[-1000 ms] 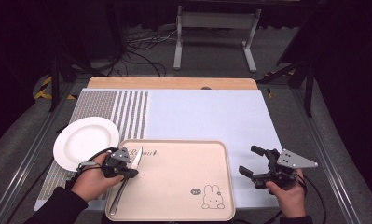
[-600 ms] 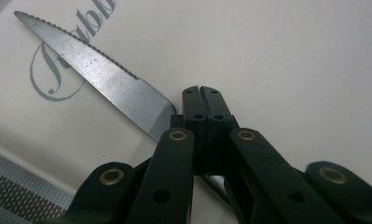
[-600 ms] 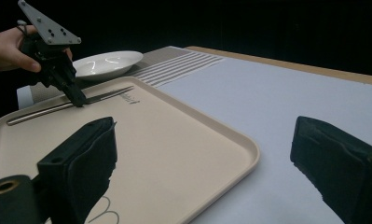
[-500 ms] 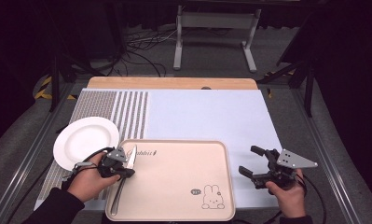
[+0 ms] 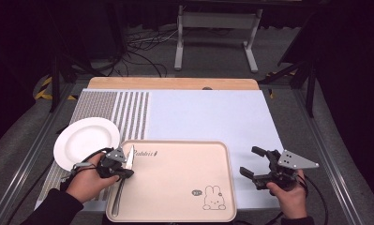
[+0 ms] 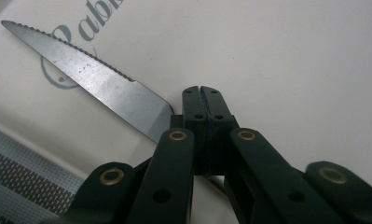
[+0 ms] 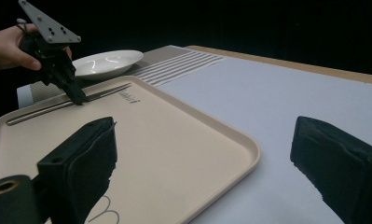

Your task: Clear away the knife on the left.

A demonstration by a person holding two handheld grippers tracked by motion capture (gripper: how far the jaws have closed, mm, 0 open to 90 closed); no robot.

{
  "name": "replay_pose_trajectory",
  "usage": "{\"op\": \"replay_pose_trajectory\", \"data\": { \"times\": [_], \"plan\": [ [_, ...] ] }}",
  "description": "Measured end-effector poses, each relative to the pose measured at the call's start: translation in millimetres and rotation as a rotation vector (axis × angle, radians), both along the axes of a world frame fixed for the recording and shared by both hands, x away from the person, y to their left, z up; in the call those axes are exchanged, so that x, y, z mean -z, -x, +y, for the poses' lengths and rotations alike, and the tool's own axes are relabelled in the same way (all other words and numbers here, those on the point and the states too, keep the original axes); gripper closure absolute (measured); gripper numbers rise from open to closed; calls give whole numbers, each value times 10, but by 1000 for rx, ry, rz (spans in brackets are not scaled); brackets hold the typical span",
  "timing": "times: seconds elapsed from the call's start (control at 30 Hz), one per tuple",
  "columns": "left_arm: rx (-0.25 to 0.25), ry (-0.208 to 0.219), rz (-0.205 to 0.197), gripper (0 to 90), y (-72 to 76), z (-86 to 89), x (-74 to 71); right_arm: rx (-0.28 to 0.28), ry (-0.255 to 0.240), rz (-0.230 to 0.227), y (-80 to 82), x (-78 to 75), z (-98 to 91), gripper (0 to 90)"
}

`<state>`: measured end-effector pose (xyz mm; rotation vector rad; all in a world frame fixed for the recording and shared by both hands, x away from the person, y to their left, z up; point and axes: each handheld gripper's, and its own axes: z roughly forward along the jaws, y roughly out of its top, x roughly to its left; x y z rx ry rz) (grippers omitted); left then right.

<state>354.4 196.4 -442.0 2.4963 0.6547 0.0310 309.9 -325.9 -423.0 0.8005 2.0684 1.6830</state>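
nothing has moved — left gripper (image 5: pixel 126 172) clamps knife (image 5: pixel 127 166) beside plate (image 5: pixel 86 140).

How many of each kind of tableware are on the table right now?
Plates: 1, the white plate
Trays: 1, the beige tray
Knives: 1, the knife on the tray, held by the left gripper
Total: 3

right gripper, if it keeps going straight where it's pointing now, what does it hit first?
Likely the tray. The right gripper stands open over the white mat, pointing left toward the tray's right rim. Its height is unclear; it might clear the rim and pass above the tray.
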Motion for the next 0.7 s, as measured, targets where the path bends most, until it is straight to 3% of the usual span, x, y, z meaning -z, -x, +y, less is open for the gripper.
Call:
{"op": "replay_pose_trajectory", "data": {
  "times": [0.7],
  "plan": [
    [-20,6,8,900,8,50,-1,-3,2,1,5,-1,7,75]
  ]
}}
